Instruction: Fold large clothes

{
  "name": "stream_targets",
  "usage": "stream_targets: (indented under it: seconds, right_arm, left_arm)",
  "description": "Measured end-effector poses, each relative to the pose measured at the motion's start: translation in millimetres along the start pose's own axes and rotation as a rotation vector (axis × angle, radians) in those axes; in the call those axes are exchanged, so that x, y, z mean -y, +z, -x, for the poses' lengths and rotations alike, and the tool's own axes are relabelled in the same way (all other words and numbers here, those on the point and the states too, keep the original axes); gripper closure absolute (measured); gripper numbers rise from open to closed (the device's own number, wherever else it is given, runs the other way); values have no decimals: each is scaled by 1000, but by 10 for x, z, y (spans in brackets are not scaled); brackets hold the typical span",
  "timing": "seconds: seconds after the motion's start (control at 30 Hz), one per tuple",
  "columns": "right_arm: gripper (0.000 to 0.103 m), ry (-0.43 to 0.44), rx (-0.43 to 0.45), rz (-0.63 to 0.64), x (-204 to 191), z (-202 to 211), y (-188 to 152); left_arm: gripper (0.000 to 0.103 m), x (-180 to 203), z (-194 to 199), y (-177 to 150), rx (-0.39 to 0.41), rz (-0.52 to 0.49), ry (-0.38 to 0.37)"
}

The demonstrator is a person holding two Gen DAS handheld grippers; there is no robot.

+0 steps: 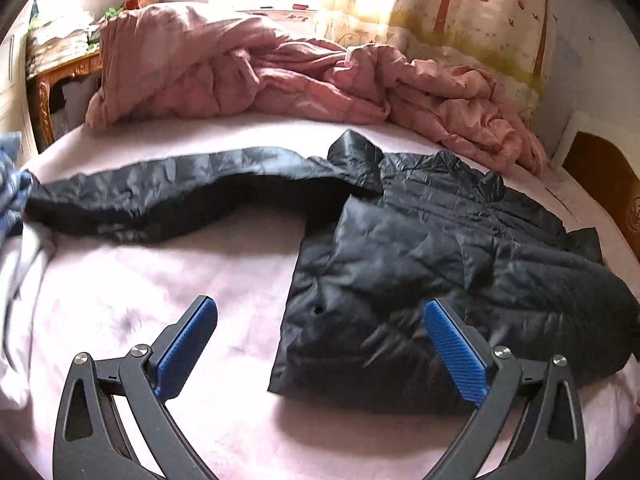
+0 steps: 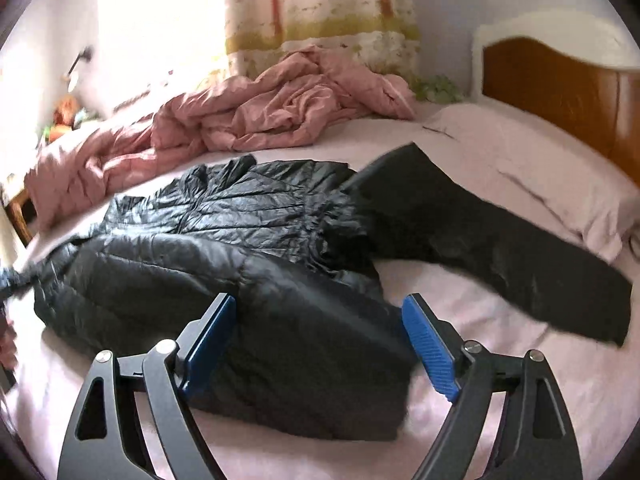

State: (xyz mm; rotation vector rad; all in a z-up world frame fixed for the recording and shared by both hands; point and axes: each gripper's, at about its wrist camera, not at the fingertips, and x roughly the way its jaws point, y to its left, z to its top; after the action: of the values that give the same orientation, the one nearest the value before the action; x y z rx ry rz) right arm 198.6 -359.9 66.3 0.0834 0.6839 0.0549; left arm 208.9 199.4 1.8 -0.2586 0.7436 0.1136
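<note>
Both hand-held grippers are up close and spread wide with nothing in them: the left hand-held gripper (image 1: 320, 320) hangs over bare pink bed sheet (image 1: 160, 280) just beside the hem of the black puffer jacket (image 1: 440, 240), and the right hand-held gripper (image 2: 320, 316) hovers right above the jacket's lower part, blue pads (image 2: 430, 346) clear of the fabric. That jacket lies flat in the middle of the bed, one sleeve (image 1: 160, 196) stretched out sideways. Behind it there's a crumpled pink quilt (image 1: 260, 76), plus a wooden headboard (image 2: 560, 88) off to one side.
</note>
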Motion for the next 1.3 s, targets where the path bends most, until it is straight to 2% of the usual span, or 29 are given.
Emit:
stream_targets:
  seconds: [0.13, 0.27, 0.4, 0.43, 0.47, 0.5, 0.57, 0.6, 0.73, 0.8, 0.87, 0.9, 0.93, 0.97, 1.0, 1.07, 1.17, 1.23, 1.3]
  right_arm:
    - [16, 3, -33, -51, 180, 4, -58]
    - [16, 47, -109, -89, 256, -156, -149]
    - [17, 77, -155, -112, 203, -403, -173]
    - [19, 82, -168, -110, 172, -473, -164]
    - [38, 74, -178, -102, 122, -553, -149]
    - [69, 51, -179, -84, 53, -631, -127]
    - [92, 33, -174, -33, -88, -742, -70]
    - [93, 42, -180, -4, -178, -792, -32]
    - [93, 54, -125, 106, -455, -738, 119]
    - [93, 65, -99, 106, -460, -672, 161]
    - [90, 24, -107, 63, -349, -667, 160]
    - [86, 9, -124, 29, -247, -682, 137]
    - [73, -6, -144, -5, -136, -700, 100]
    - [53, -18, -156, -30, -46, -705, 69]
    - [41, -34, -160, -58, 61, -690, 30]
    - [40, -33, -143, -103, 250, -619, -43]
    - [37, 37, -161, -150, 421, -564, -114]
    - [31, 95, -186, -157, 459, -598, -156]
    - [24, 206, -251, -161, 487, -717, -229]
  left_arm:
    - [0, 13, -131, -80, -38, 22, -39]
    - [0, 69, -334, -123, -132, 45, -116]
    - [0, 73, -308, -168, -114, 46, -100]
    - [4, 60, -294, -179, -111, 52, -101]
    - [12, 43, -278, -189, -111, 54, -102]
    - [15, 28, -240, -213, -109, 58, -102]
    - [19, -3, -145, -261, -84, 61, -102]
    - [19, 0, -94, -275, -64, 50, -95]
    - [19, 69, 32, -250, 11, -3, -48]
    - [19, 94, -28, -227, -7, -10, -27]
    - [16, 79, -133, -228, -51, 10, -16]
    - [14, 57, -179, -228, -73, 28, -31]
    - [11, 18, -211, -230, -91, 52, -50]
    - [10, -34, -233, -228, -102, 83, -68]
    - [10, -86, -252, -226, -113, 116, -88]
    - [8, -155, -303, -237, -142, 166, -130]
    - [2, -194, -371, -242, -184, 188, -222]
    - [2, -183, -361, -245, -183, 184, -245]
    - [2, -157, -350, -260, -186, 167, -269]
